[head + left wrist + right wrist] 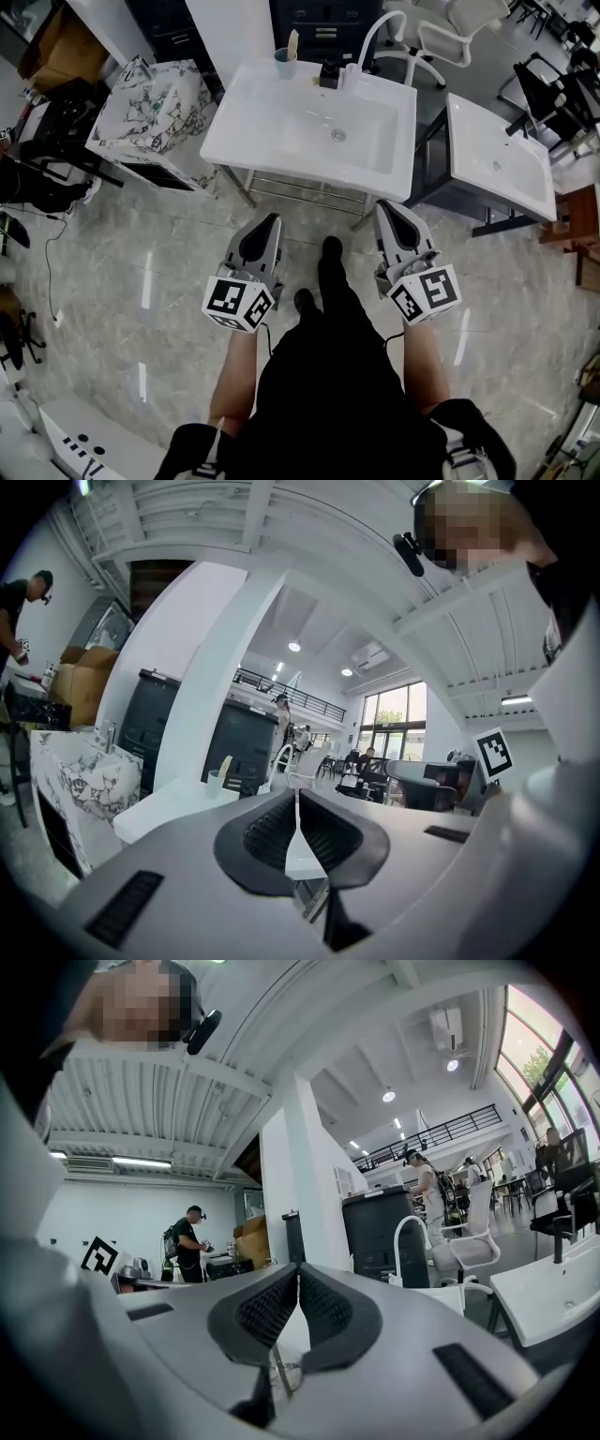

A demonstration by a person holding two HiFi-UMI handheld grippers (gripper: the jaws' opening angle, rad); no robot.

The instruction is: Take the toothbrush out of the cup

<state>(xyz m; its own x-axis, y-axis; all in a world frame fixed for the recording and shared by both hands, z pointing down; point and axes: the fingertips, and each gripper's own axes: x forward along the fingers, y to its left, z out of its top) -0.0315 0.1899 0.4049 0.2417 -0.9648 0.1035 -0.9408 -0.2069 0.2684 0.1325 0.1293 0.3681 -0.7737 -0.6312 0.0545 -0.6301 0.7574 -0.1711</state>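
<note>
Left tool [270, 223] [298, 794]: jaws closed tip to tip, with nothing between the ribbed pads.
Right tool [386, 208] [298, 1267]: jaws closed as well, pads meeting at the tips, nothing held.
Pose: both tools are held about level, one on each side of the body and roughly parallel. They point toward the washbasin [234, 141] from in front of its front edge. The bare forearms run back to the torso.
Marker cubes: the left cube [239, 302] and right cube [427, 292] sit at the rear of the tools and cover the hands in the head view.
Cup [285, 64] [215, 782]: small and pale blue-green, upright at the washbasin's back left corner, well apart from both tools.
Toothbrush [292, 42] [225, 766]: a pale, cream-coloured stick that stands in the cup and leans slightly, its upper part above the rim.
Hard to make out: the toothbrush's lower end is hidden inside the cup. It is too small to tell which end is up or to see any bristles.
Faucet [370, 37] [403, 1232]: a white gooseneck at the washbasin's back right.
Black object [329, 75]: on the back edge between the cup and the faucet. What it is cannot be told.
Surroundings: a second basin [497, 159] stands to the right, and a marble-patterned box [150, 112] to the left.
</note>
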